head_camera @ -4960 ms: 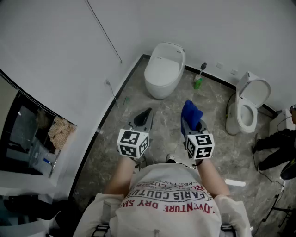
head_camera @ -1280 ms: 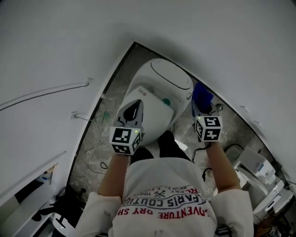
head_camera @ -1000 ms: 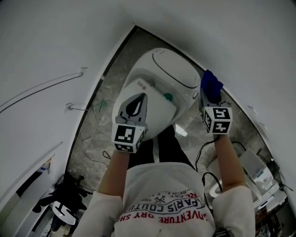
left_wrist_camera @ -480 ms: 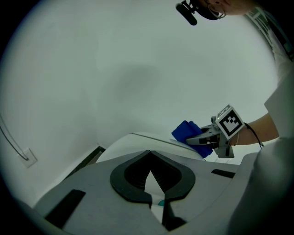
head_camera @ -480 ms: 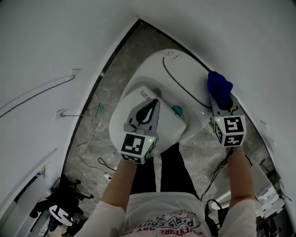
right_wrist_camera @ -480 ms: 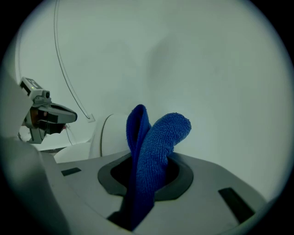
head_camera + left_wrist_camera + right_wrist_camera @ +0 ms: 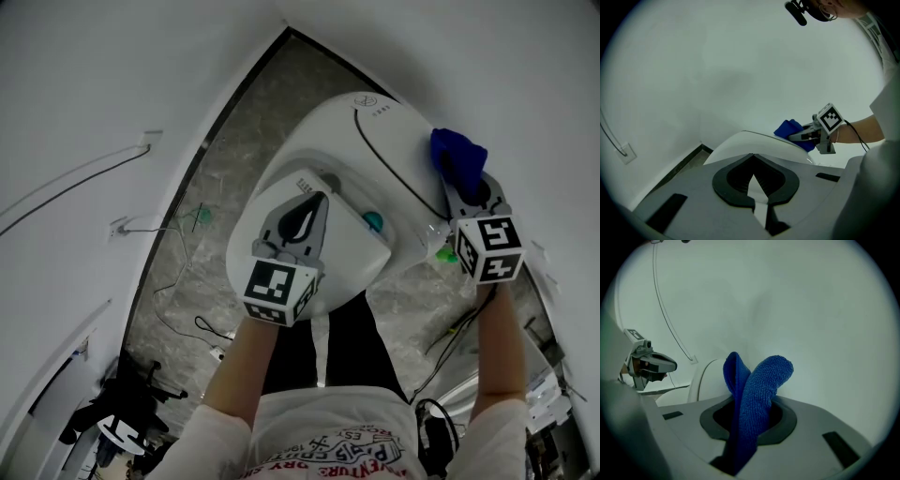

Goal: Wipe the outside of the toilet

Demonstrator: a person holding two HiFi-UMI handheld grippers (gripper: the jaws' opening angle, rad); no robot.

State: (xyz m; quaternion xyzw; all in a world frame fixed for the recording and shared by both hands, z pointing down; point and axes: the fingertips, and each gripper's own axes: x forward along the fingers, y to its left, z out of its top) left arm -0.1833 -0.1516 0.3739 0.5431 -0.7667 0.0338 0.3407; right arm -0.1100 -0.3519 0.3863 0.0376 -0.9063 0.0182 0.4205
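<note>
Toilet [image 7: 375,141] stands in the corner, under both grippers. The right gripper [image 7: 461,176], clenched on the cloth [image 7: 457,153], has reached the lid's right edge, so wiping can probably begin. The left gripper [image 7: 317,199] hovers closed, empty.

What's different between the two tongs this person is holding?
The right tongs are clamped on a blue cloth; the left tongs are shut on nothing. The right tongs sit at the side of the toilet by the wall; the left tongs are over its top. Both carry a marker cube.
</note>
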